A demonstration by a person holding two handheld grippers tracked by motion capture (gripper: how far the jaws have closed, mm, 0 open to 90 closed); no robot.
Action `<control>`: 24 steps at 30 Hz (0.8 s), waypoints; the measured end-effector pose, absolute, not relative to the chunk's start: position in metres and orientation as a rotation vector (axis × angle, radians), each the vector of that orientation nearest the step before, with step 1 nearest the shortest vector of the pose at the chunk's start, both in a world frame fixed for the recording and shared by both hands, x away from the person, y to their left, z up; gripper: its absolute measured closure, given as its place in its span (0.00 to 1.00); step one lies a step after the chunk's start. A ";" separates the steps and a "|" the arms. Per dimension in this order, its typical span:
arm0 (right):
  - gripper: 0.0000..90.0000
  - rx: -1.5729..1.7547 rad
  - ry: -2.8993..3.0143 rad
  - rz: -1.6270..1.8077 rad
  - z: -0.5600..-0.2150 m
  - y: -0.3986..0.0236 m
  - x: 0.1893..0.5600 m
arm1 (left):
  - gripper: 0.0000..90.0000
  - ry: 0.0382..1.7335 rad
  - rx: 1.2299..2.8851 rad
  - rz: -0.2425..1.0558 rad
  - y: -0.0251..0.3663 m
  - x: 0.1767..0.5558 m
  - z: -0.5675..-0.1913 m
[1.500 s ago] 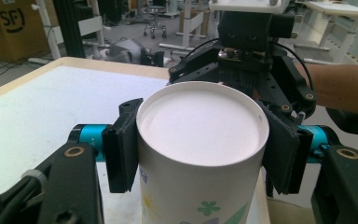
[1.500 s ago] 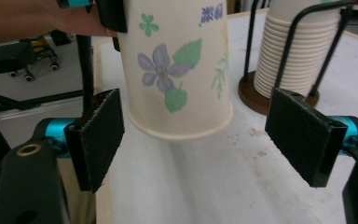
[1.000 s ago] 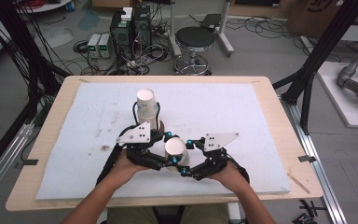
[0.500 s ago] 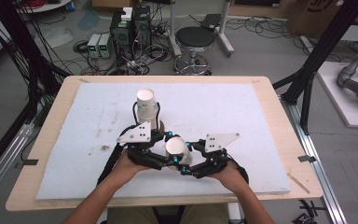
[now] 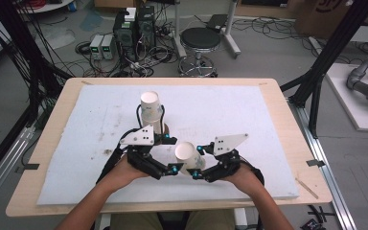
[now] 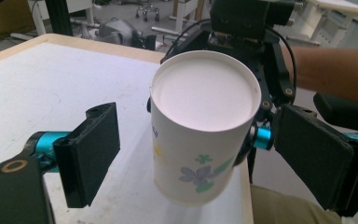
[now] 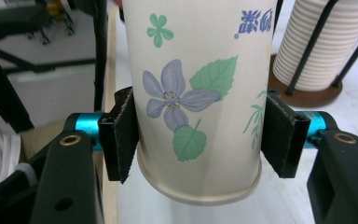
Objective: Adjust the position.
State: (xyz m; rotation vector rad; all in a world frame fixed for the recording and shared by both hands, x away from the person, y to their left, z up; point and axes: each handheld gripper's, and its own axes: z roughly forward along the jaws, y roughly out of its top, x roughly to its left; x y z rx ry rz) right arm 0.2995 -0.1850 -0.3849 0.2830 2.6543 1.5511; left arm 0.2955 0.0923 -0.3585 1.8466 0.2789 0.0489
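Left of centre, your left gripper [image 5: 173,168] has just let go, jaws apart around the floral paper cup [image 5: 188,155]. Right of it, your right gripper [image 5: 197,161] clamps the cup inverted: handover done.

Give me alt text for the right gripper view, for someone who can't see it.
The right gripper clamps an upside-down paper cup printed with a purple flower and green leaves, one black pad on each side. Behind, at upper right, a stack of cups stands in a wire holder on the white table.
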 end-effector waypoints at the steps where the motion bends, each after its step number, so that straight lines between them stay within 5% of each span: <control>1: 0.41 0.282 2.664 1.534 -0.384 -0.185 0.300 | 0.16 0.275 1.855 0.047 0.093 0.296 -0.357; 24: 0.40 0.127 2.826 1.199 -0.353 -0.165 0.306 | 0.17 0.206 2.009 0.023 0.089 0.301 -0.342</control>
